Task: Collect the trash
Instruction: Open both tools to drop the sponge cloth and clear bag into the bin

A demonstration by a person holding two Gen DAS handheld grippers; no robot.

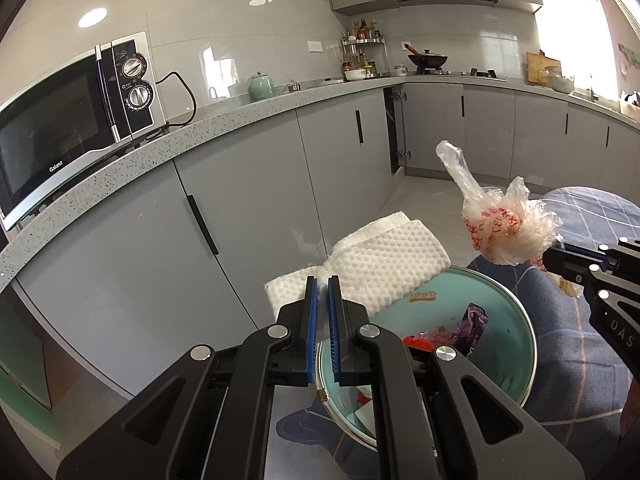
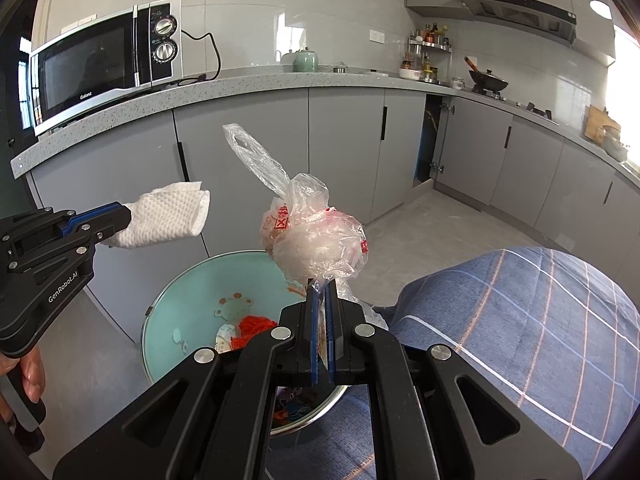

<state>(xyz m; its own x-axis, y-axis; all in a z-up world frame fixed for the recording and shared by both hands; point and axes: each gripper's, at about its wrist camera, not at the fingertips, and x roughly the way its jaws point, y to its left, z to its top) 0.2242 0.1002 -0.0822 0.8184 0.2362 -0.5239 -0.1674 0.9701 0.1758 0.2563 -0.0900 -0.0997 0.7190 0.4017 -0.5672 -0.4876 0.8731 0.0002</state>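
Note:
My left gripper [image 1: 323, 280] is shut on a folded white paper towel [image 1: 384, 264] and holds it above the rim of a teal trash bin [image 1: 516, 320]. It also shows in the right wrist view [image 2: 126, 214] with the towel [image 2: 168, 220]. My right gripper [image 2: 321, 286] is shut on a crumpled clear plastic bag with red print [image 2: 316, 240], held above the bin [image 2: 188, 288]. The bag [image 1: 504, 228] and right gripper [image 1: 550, 258] show at the right of the left wrist view. Red and purple wrappers [image 1: 472, 324] lie in the bin.
A grey speckled counter [image 1: 168, 144] with grey cabinets [image 1: 256, 184] runs behind the bin. A microwave [image 1: 72, 120] stands on it at left. One cabinet door [image 2: 434, 144] stands open. A blue plaid cloth [image 2: 540, 320] lies at right.

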